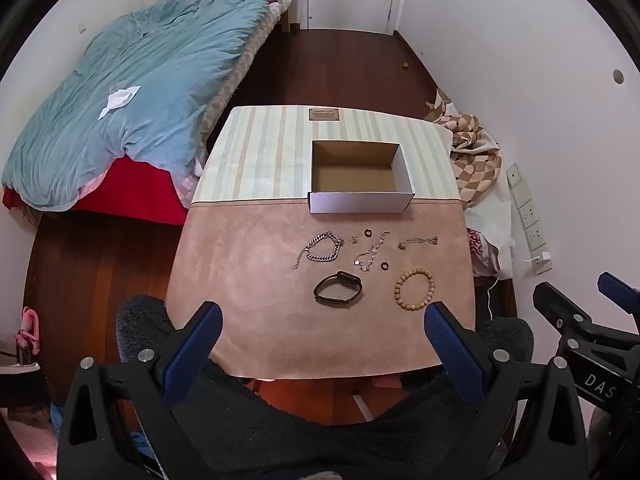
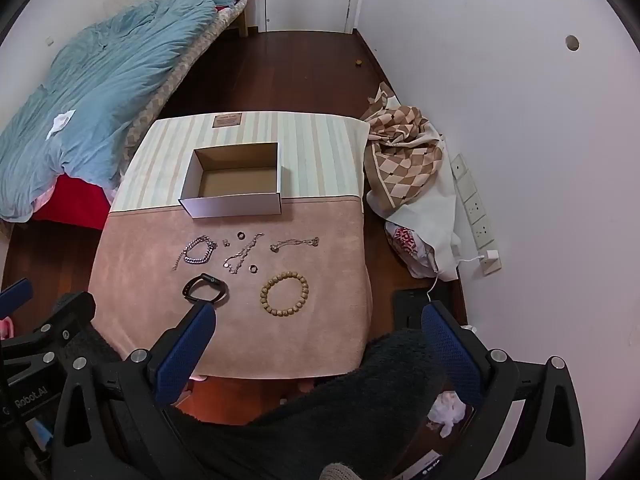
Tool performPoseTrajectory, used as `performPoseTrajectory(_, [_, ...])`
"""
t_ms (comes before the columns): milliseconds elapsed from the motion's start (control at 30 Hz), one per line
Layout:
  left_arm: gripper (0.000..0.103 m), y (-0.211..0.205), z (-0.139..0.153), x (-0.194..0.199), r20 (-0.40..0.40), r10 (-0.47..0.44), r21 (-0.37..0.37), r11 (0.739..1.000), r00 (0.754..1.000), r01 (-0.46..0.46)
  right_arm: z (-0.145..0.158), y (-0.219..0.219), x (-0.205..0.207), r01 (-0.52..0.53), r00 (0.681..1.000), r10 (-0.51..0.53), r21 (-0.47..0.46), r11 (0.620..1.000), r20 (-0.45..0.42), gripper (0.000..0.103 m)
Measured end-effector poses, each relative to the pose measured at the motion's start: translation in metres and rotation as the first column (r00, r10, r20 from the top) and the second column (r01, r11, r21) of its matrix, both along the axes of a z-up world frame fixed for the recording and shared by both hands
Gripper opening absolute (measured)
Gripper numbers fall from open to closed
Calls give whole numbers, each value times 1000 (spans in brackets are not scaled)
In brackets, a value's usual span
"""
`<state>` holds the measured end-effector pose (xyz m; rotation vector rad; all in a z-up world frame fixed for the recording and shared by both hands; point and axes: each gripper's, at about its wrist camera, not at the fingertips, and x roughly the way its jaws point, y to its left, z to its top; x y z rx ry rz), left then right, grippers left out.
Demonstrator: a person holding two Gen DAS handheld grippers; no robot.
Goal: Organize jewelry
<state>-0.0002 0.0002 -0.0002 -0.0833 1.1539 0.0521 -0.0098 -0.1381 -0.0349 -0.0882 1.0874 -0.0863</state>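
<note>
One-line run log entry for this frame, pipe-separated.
phase: pre-grasp | left gripper: open, empty | right gripper: open, empty | box: empty | jewelry on mat: bead bracelet, black band, chains | placed: none

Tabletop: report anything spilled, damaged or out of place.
Nothing stands out. The box sits upright, open and empty on the table. The chain bracelet, black band and bead bracelet lie separately before it. Both tools are open, holding nothing.

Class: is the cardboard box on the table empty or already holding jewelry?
Empty: the box shows only its bare brown floor.
</note>
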Motion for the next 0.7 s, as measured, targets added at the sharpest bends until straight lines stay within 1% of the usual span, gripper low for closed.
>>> performPoseTrajectory(233, [103,-1,0,3,-2,-5,12,1000,1000,5,1,-1,-1,0,1000,0,1,1000,2,103])
performPoseTrajectory(367, [103,0,2,2,7,-3,7,1000,1000,2,6,2,-3,1,1000,-1,-2,1000,5,103])
performPoseTrajectory(500, [103,2,4,4,12,-2,3,1000,1000,2,5,5,-6,-2,1000,2,-6,1000,12,103])
performPoseTrajectory(533, [103,1,5,-2,14,-2,6,1000,1000,2,6,5,-7,-2,1000,2,-7,1000,13,103])
performPoseTrajectory(700, [103,0,8,-4,18,-3,4,1000,1000,2,8,-1,-4,-5,1000,5,-3,1000,8,103])
